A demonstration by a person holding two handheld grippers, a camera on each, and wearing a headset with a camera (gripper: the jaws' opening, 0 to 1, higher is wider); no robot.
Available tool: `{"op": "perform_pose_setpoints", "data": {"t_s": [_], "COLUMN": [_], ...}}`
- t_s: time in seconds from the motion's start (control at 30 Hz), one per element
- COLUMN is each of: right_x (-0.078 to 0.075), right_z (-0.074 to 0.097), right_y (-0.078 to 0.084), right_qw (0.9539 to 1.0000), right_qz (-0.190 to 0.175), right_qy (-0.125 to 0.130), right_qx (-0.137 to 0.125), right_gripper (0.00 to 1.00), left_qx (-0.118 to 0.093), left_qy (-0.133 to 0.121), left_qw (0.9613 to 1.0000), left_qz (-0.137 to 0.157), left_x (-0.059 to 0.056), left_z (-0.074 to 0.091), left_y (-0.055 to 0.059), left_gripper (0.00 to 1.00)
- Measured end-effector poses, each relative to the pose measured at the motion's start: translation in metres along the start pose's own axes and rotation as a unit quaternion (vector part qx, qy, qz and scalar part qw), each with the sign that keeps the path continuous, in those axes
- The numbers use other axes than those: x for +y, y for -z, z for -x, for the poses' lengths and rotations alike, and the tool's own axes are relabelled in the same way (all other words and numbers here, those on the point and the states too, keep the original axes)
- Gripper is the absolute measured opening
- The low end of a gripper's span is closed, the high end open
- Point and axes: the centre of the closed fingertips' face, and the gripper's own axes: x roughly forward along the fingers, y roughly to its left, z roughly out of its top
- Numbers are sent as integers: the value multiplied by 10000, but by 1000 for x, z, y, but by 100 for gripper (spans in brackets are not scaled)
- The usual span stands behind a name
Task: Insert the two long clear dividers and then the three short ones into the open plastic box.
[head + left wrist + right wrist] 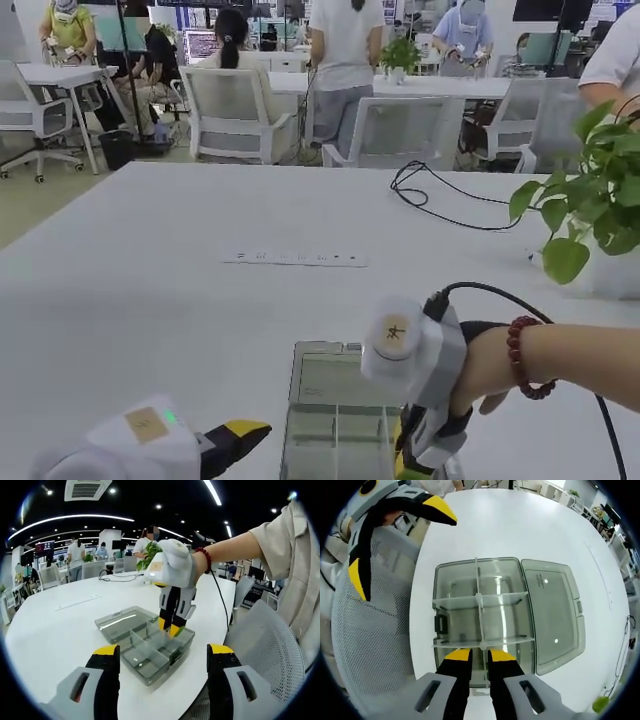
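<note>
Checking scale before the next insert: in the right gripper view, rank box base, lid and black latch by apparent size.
Largest: box base.
Then lid, narrower-looking, though fisheye may skew that.
Smallest by far: black latch.

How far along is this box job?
In the open box stand a lengthwise divider and two crosswise dividers, slotted together. The right gripper pinches the lengthwise one's end, seemingly seating it; the left gripper hangs open. Of five dividers, two seem left.

free: bare table (pixel 150 300) left of box (pixel 325 380) | obstacles: plant (pixel 590 200), cable (pixel 470 226) at right, seemingly well apart
</note>
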Motion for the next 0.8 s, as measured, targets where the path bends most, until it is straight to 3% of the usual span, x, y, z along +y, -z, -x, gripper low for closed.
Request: {"op": "perform_pose_setpoints", "data": {"t_s": [0.3,0.4,0.57,0.77,0.8], "right_x": [-1,2,7,15,16], "right_z": [13,22,33,46,50], "right_y": [0,-5,-3,6,5], "right_qw": [9970,9916,9855,9732,9678], "right_qz": [-441,-708,-882,-1186,-1304], "right_qy": [219,283,426,667,711], "right_qx": [-596,-1047,-1389,-1856,-2032], "right_gripper": [24,29,34,47,49], "left_qx": [45,61,107,155,159], "left_qy": [-136,-189,-246,-288,-292], "left_qw": [9999,9998,9996,9995,9994], "left_qz": [-40,-24,5,-10,-10], "left_x": [8,12,17,22,23], "left_z": [7,10,14,19,20], "left_y": [0,-1,-1,-1,-1], "left_gripper": [71,72,74,76,76]}}
